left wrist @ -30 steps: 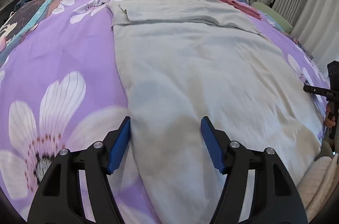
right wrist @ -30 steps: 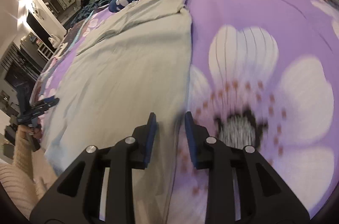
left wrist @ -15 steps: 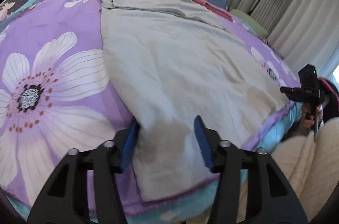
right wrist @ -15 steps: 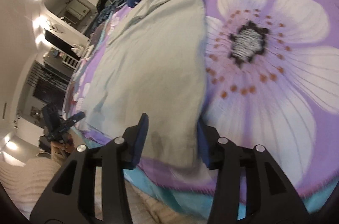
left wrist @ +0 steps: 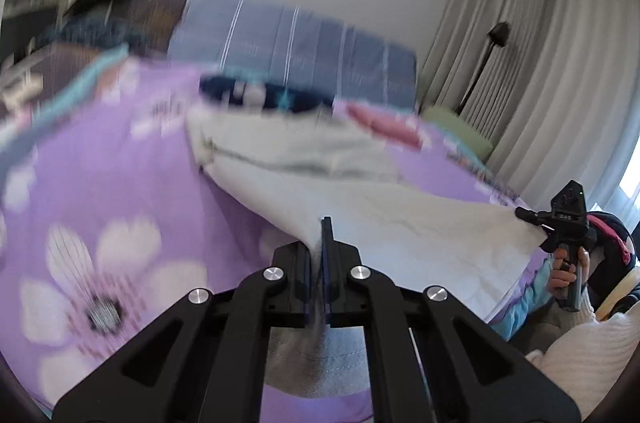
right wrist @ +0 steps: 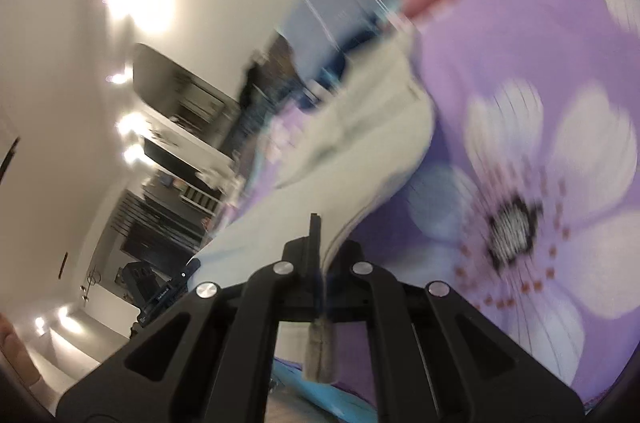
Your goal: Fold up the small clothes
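Pale grey-green cloth, the garment [left wrist: 400, 223], hangs between my two tools: the left hand-held gripper [left wrist: 318, 263] is clamped on one hem corner, the right hand-held gripper [right wrist: 318, 263] on the other, both corners raised off the purple flowered bed [left wrist: 100, 183]. The far end lies on the bed with its sleeves tucked in, so I judge the lengthwise fold is only beginning. A navy star-print piece [left wrist: 260, 95], a pink folded item [left wrist: 384, 123] and the striped pillow [left wrist: 300, 47] sit just beyond the collar, crowding where the hem should land.
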